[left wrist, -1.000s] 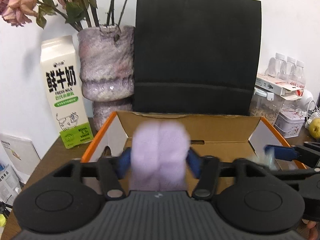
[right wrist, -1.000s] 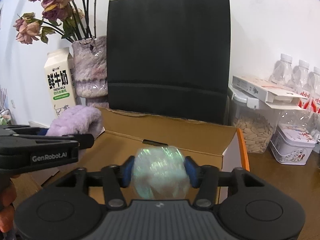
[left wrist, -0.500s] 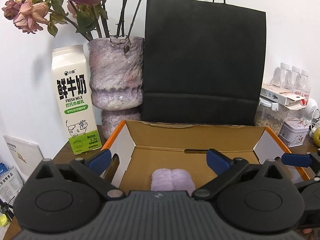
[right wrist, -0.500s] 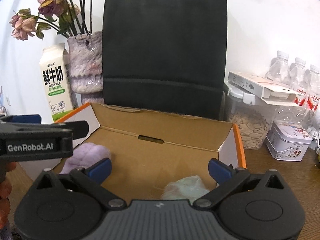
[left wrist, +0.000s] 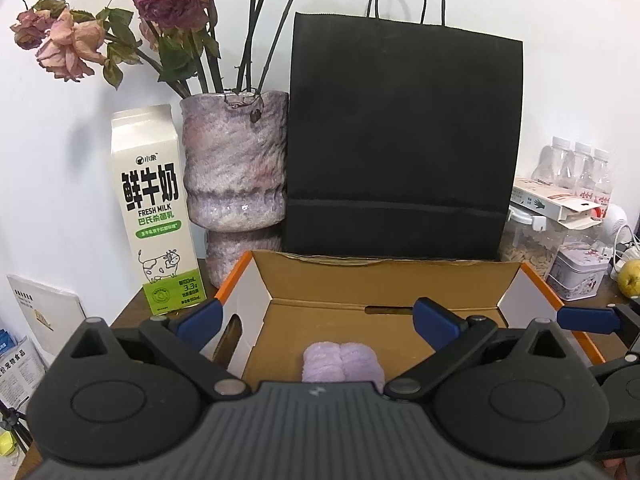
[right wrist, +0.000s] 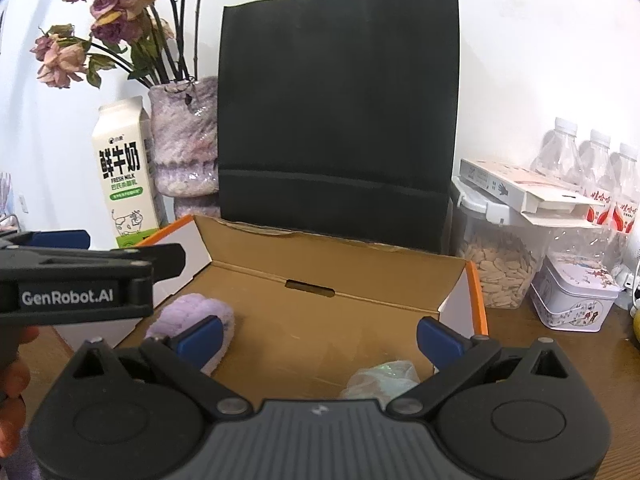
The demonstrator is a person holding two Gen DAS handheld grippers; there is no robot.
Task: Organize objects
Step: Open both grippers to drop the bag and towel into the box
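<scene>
Low in the middle of the left wrist view, the purple fuzzy roll (left wrist: 341, 362) lies on the floor of the open cardboard box (left wrist: 384, 276), and the left gripper (left wrist: 318, 318) hangs over it with its fingers spread wide and touching nothing; its jaws have just been opening, and the roll sits below and between them, free of the pads. Toward the lower right of the right wrist view, the pale iridescent bundle (right wrist: 382, 378) rests on the box floor as well, under the right gripper (right wrist: 320, 336), whose fingers are likewise spread wide, having just been opening with nothing pressed between them. By the look of it, this is the release step: both soft things have been dropped into the box and neither is held. The next move probably calls for drawing both grippers up and back over the near edge without dragging either item, then going for whatever else needs sorting. Only the right wrist view shows both items at once, the purple roll at lower left of the box and the bundle at lower right, plus the left gripper's body crossing the left edge. Only the left wrist view shows a yellow-green fruit (left wrist: 629, 277) on the table (left wrist: 130, 312) at far right.
</scene>
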